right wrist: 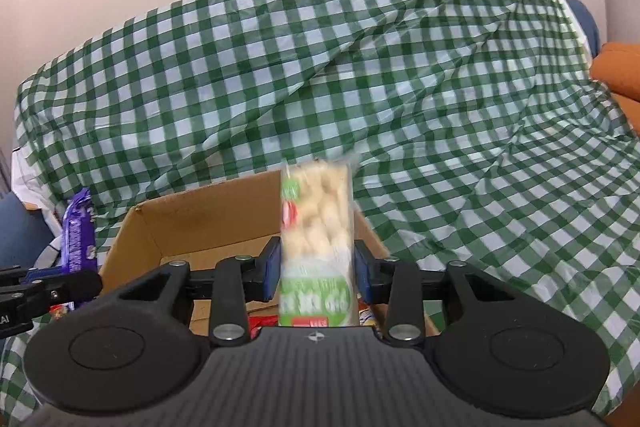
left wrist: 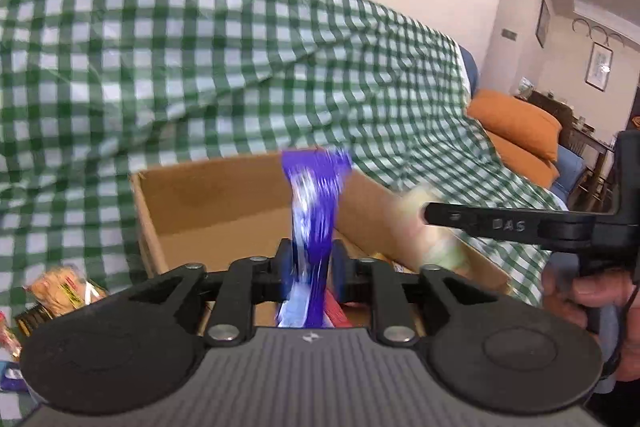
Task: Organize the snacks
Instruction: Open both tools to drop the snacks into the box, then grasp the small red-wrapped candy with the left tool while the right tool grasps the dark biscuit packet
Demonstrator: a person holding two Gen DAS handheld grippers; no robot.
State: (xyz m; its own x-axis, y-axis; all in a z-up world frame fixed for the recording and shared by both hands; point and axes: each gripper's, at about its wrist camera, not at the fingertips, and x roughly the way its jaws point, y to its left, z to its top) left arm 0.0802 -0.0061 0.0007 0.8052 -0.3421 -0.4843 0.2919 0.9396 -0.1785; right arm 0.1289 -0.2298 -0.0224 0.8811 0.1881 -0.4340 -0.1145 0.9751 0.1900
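An open cardboard box [left wrist: 220, 195] [right wrist: 200, 215] sits on the green checked cloth. In the left wrist view a purple snack packet [left wrist: 314, 207] stands upright between the blue pads of my left gripper [left wrist: 313, 259], over the box. The packet is smeared by motion and a thin gap shows beside it, so the jaws stand open. In the right wrist view a clear packet of pale puffed snacks [right wrist: 316, 227] with a green label is upright and blurred between the pads of my right gripper [right wrist: 316, 267], which do not press it. Each gripper shows at the edge of the other view.
Green-and-white checked cloth [right wrist: 440, 107] drapes a sofa behind the box. Loose snack packets [left wrist: 60, 291] lie left of the box, and red wrappers [left wrist: 336, 311] lie inside it. Orange cushions [left wrist: 520, 123] are at the right. A hand [left wrist: 592, 299] holds the right gripper's handle.
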